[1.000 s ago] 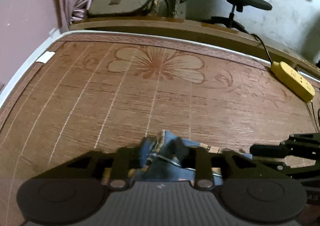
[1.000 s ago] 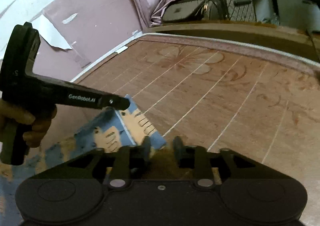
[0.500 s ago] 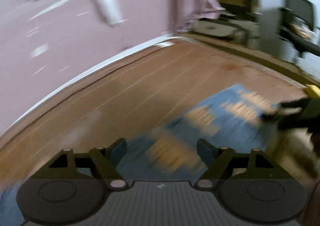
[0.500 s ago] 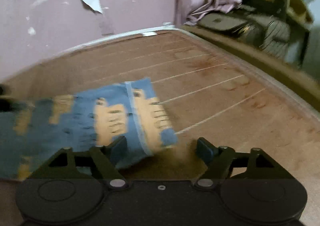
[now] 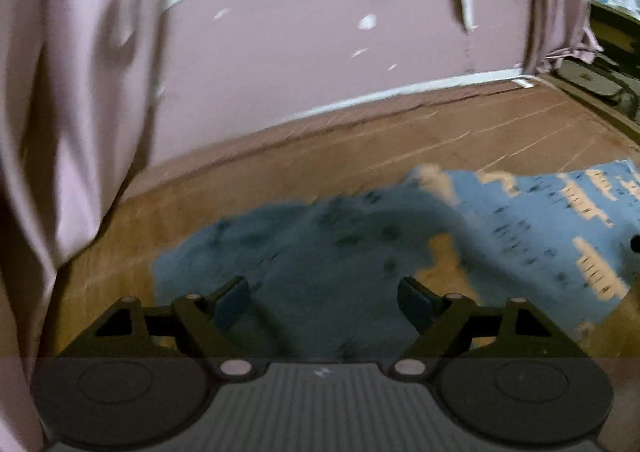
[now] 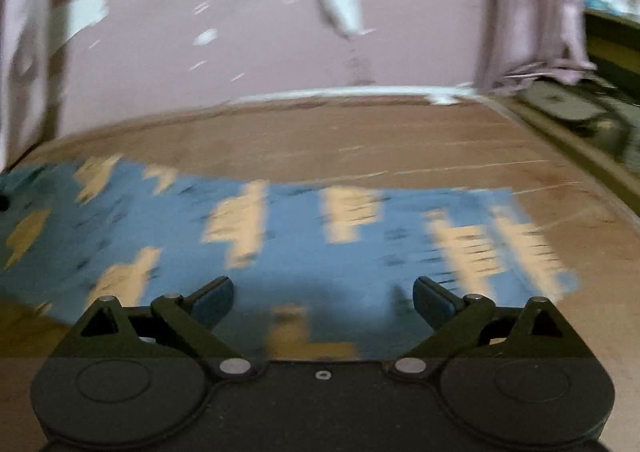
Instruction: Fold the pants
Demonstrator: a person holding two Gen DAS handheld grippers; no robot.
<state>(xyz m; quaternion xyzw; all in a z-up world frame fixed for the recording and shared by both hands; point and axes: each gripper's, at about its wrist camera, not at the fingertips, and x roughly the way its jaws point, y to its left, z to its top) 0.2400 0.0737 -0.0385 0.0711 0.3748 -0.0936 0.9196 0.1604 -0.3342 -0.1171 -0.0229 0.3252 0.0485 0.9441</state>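
Note:
The blue pants (image 5: 340, 244) with tan patches lie stretched across the brown woven mat (image 5: 360, 156). In the left wrist view their darker, crumpled end lies just beyond my left gripper (image 5: 322, 288). Its jaws are opening, and the pads hold nothing. In the right wrist view the patched leg of the pants (image 6: 300, 236) runs flat from left to right, ending at a hem on the right. My right gripper (image 6: 323, 286) hovers over its near edge. Its jaws are opening wide and grip no cloth. Both views are motion-blurred.
A pink wall (image 5: 320, 32) with peeling white patches borders the far side of the mat. A pale curtain (image 5: 72, 92) hangs at the left, another curtain (image 6: 532, 12) at the right. Dark bags (image 6: 580, 108) sit beyond the mat's right edge.
Both grippers, a second ago closed at the pants' end, have opened and let the cloth go. Both views have swung left towards the wall. The pants now lie spread out.

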